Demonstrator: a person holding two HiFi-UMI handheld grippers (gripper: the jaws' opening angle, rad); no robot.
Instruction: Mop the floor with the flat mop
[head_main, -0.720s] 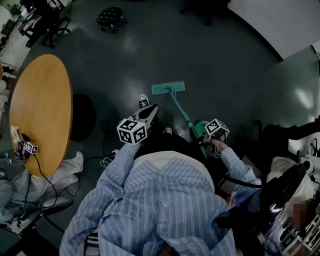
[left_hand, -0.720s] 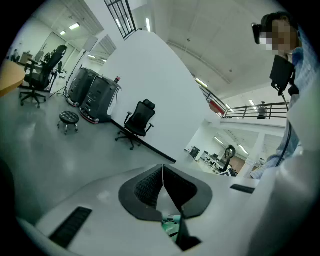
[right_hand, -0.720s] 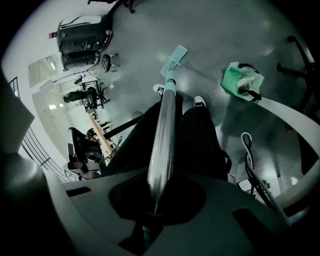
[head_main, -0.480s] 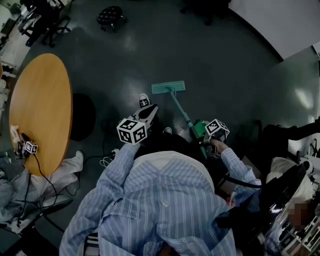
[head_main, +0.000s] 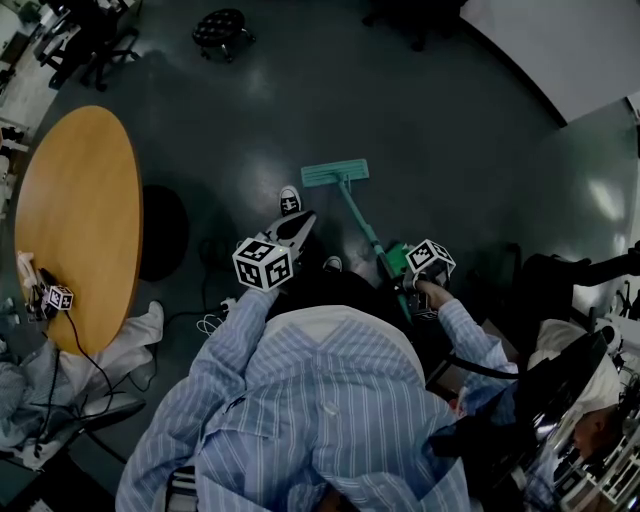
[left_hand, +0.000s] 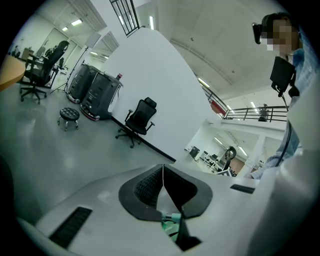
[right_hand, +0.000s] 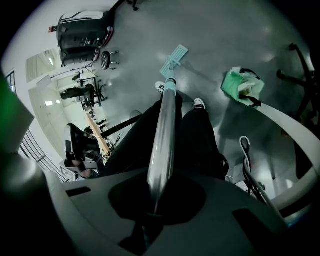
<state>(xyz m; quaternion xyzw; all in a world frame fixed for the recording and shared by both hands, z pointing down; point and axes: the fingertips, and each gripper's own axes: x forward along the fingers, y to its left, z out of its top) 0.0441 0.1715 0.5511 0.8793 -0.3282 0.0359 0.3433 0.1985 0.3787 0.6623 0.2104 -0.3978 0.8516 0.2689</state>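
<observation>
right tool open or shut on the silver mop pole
Shut: in the right gripper view the right tool clamps the silver metal mop pole between its jaws.

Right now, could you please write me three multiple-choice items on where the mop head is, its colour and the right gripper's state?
1. The mop head lies: A on the round table; B on the floor ahead of the shoes; C against the wall.
2. Its colour: A teal; B red; C yellow.
3. The right gripper is: A open; B shut on the mop handle; C shut on a cloth.
Answers: B, it lies flat beyond the shoes; A, teal in the head view; B, the mop handle runs out between its jaws.
</observation>
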